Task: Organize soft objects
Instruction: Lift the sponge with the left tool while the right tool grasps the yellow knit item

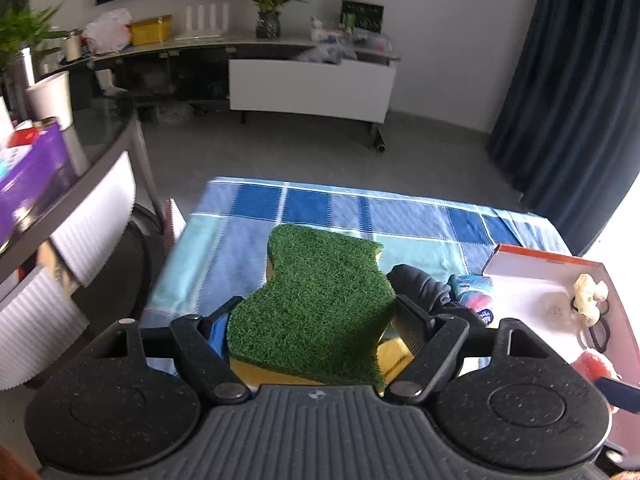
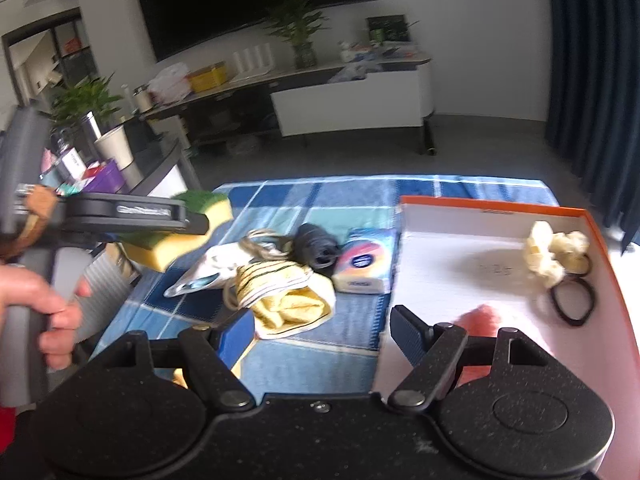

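The sponge [image 1: 316, 304], green on top and yellow below, sits pinched in the left claw [image 1: 316, 320], lifted over the left side of the blue cloth [image 1: 248, 232]. Its long side points away from the claw. The box [image 2: 500, 210] lies to the right, nearer the right claw [image 2: 322, 330], which is spread and empty. One sponge, one box, one tissue pack [image 2: 366, 260].
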The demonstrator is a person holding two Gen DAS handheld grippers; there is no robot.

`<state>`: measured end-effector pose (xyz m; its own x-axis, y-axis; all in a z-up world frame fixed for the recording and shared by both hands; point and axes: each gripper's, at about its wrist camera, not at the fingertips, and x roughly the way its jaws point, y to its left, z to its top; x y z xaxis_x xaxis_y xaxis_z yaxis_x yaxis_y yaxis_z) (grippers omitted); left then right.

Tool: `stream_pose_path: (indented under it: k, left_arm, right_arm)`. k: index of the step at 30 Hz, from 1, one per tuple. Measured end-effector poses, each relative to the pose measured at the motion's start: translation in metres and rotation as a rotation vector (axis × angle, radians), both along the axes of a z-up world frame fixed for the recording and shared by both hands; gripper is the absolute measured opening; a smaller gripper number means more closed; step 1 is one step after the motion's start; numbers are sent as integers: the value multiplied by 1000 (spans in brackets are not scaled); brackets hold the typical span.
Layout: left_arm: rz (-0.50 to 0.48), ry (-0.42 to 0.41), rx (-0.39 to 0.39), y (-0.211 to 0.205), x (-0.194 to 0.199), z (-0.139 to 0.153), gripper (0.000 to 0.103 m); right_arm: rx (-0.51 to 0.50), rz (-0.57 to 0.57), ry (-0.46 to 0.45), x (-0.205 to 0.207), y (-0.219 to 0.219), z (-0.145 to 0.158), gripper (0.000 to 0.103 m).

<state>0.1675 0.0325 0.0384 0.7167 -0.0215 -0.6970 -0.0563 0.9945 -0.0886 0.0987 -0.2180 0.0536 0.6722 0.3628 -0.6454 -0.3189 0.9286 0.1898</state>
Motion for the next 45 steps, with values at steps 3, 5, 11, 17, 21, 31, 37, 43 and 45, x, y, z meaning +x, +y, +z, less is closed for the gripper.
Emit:
stream_pose_path:
  k: [3, 5, 11, 17, 21, 31, 37, 43, 45]
  left_arm:
    - [26, -18, -17, 10, -21, 3, 81]
    - [49, -24, -17, 17, -33, 3, 81]
    - [99, -23, -10, 28, -60, -1, 81]
    - [120, 1, -21, 30, -66, -10, 81]
    - [111, 5, -32, 28, -69, -13, 81]
    - [74, -18, -48, 9, -77, -12, 81]
    - [45, -27, -49, -5, -80, -9, 81]
    - [8, -33, -46, -19, -85, -6, 81]
    - [-5, -36, -45, -24, -86, -5, 81]
  right_arm:
    - [0, 36, 15, 5, 13, -5, 88]
    - [5, 66, 27, 10, 24, -8, 89]
    - [-7, 135, 48, 28, 59, -19, 89]
    - [-67, 153, 63, 49, 87, -38, 54]
    - [-66, 142, 65, 51, 86, -41, 11]
    - [-8, 102, -29, 17, 51, -3, 6]
    - [18, 66, -52, 0, 27, 10, 6]
    - [38, 32, -77, -14, 7, 19, 6]
    - [42, 22, -81, -17, 1, 21, 6]
